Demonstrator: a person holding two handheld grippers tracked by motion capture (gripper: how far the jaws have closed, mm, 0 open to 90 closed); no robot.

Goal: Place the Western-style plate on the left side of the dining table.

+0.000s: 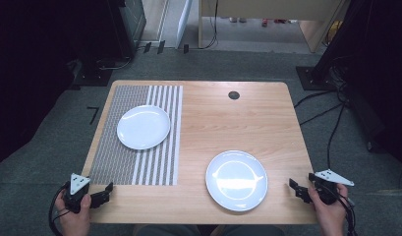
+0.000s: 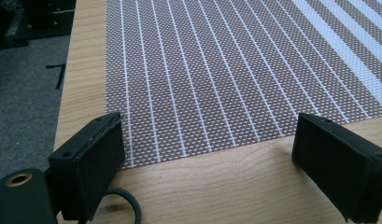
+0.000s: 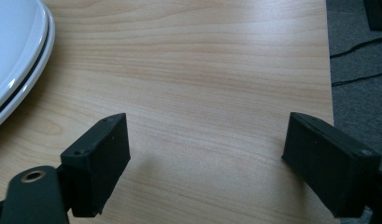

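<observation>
Resting at the front corners of the light wooden table (image 1: 213, 123), both tools stand with jaws wide and nothing between them: I see the left gripper (image 1: 106, 192) by the front edge of the brown-and-white woven placemat (image 1: 134, 135), the right gripper (image 1: 294, 188) just beside the round white ceramic plate (image 1: 236, 180) near the front edge. A second white plate (image 1: 143, 127) sits on the placemat. Risk, as I judge it: a glazed rim gripped shallowly (smooth, likely slippery) could slide out, or the plate could be pushed off the front edge.
</observation>
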